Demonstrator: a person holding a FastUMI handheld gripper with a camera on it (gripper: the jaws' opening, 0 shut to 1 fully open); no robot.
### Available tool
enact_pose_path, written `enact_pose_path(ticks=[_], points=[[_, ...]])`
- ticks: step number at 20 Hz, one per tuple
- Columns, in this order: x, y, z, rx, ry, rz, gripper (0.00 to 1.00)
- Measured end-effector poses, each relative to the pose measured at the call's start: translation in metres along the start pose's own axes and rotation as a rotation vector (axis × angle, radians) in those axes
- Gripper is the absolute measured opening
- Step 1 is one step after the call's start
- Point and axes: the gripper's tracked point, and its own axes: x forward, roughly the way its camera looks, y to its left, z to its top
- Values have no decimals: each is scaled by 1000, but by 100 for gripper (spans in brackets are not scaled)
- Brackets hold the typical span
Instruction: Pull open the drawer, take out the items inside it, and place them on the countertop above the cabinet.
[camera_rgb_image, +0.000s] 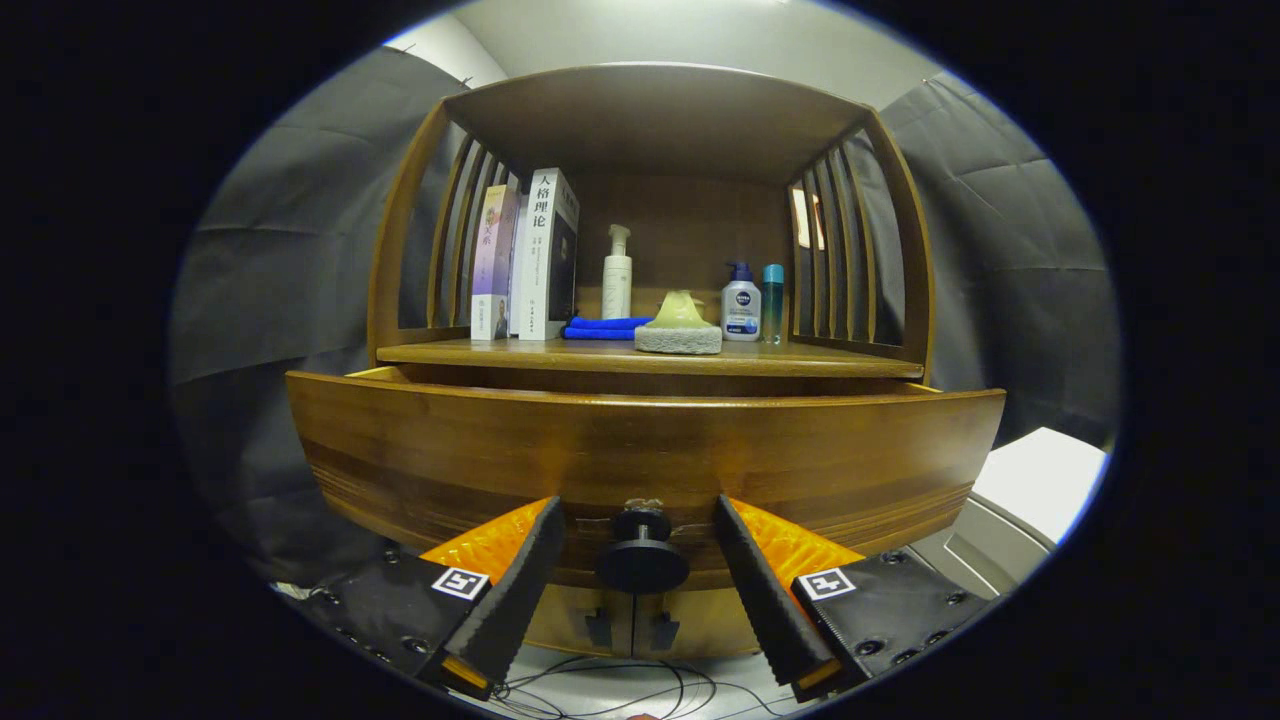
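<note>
**Drawer knob framed between spread fingers**

While fingers (520, 580) stand spread either side of the knob (641, 555), neither pad touching it, gripper (640, 585) sits low against the drawer (640, 450) front; knob at mid-width of that front, near its lower edge; drawer looks already drawn a little forward of the countertop (650, 357) edge, contents hidden behind the front panel.

On the countertop: books (525, 260) upright at the left end; pump bottle (617, 275) toward the back; blue cloth (600, 327) folded flat just in front of it; sponge (678, 330) near the front edge at centre; two small bottles (750, 303) toward the right end.

Probably rigid wood, fairly heavy, sliding stiffly; knob small, round, hard, likely slick; best pinched on its narrow neck behind the disc, then pulled straight back; off-centre grip may slip off.
</note>
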Motion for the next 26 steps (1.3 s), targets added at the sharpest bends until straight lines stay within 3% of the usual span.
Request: enact_pose_path(ticks=[26], points=[[87, 3, 14, 52, 22, -14, 97]])
